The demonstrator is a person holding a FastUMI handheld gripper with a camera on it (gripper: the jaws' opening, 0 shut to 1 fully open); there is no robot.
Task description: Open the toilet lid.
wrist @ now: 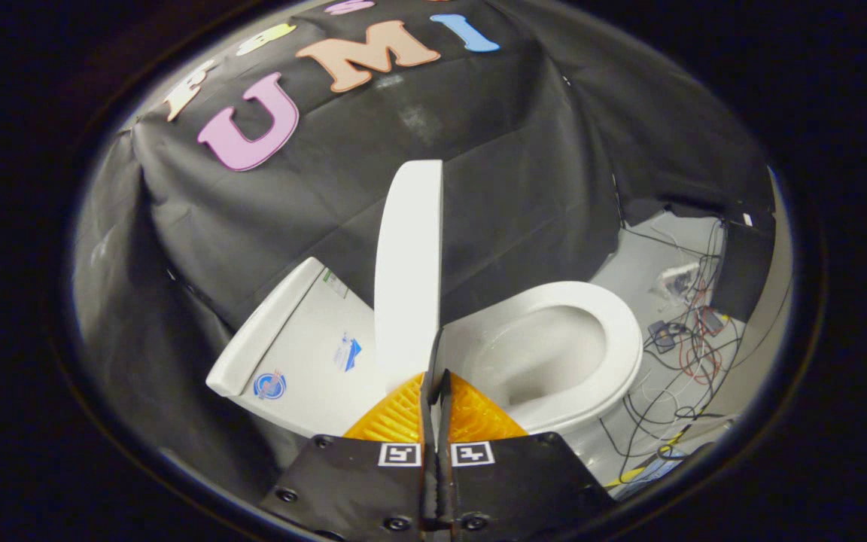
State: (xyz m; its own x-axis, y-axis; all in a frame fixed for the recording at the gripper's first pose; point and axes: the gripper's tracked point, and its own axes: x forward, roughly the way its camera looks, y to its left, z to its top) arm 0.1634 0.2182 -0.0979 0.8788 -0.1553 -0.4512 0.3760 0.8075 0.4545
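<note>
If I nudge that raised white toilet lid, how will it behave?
The raised white toilet lid looks rigid and glossy, probably slippery. Standing near upright, it may swing toward the white tank or the bowl. The gripper is shut.

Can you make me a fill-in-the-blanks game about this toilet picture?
1. The lid stands ____, raised off the bowl.
2. The gripper has its fingers pressed ____, just in front of the lid's lower edge.
3. The tank sits on the side of the lid away from the ____.
4. Tangled ____ lie on the floor beyond the bowl.

Missing words: up; together; bowl; wires
</note>
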